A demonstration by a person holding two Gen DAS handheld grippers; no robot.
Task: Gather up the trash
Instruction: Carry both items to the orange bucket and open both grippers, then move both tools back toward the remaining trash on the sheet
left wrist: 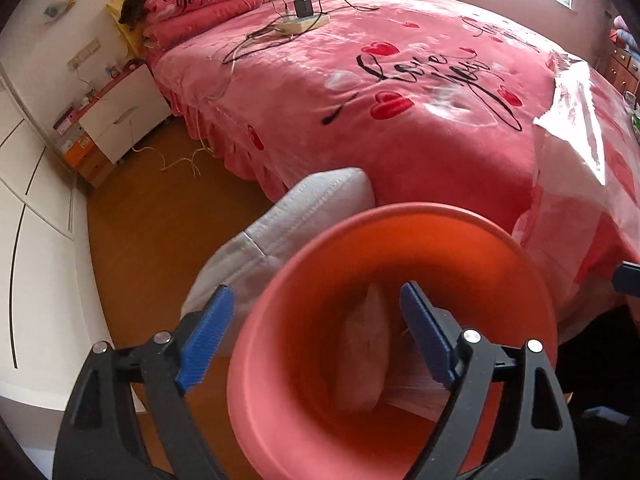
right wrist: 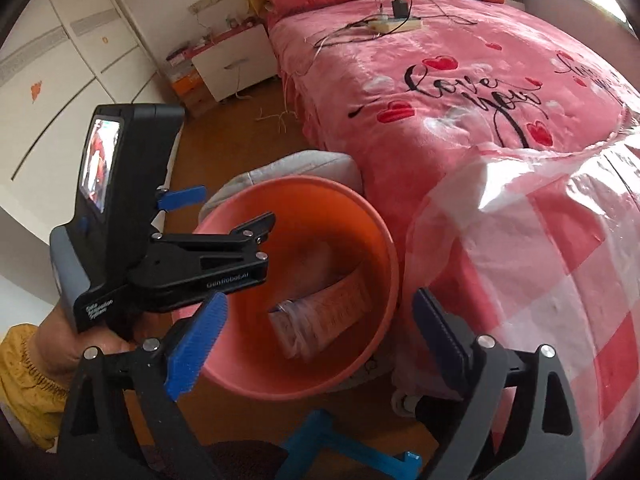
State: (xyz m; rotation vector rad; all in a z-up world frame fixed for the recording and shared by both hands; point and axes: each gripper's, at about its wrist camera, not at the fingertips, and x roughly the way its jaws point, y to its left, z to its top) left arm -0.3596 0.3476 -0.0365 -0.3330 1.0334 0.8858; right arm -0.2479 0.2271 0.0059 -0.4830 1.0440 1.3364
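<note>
Both tools pointed steeply downward, the left tool (left wrist: 316, 332) and the right tool (right wrist: 320, 340) with jaws spread wide, nothing between them.

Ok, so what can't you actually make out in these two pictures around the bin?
- What the trash in the bin is: in the left wrist view the pale lump is blurred; in the right wrist view the wrapper's print is too small to read.
- The bin's base: hidden by the left gripper in its own view and by the right gripper in the other.
- The plastic bag on the bed: cut off by the right edge.
</note>
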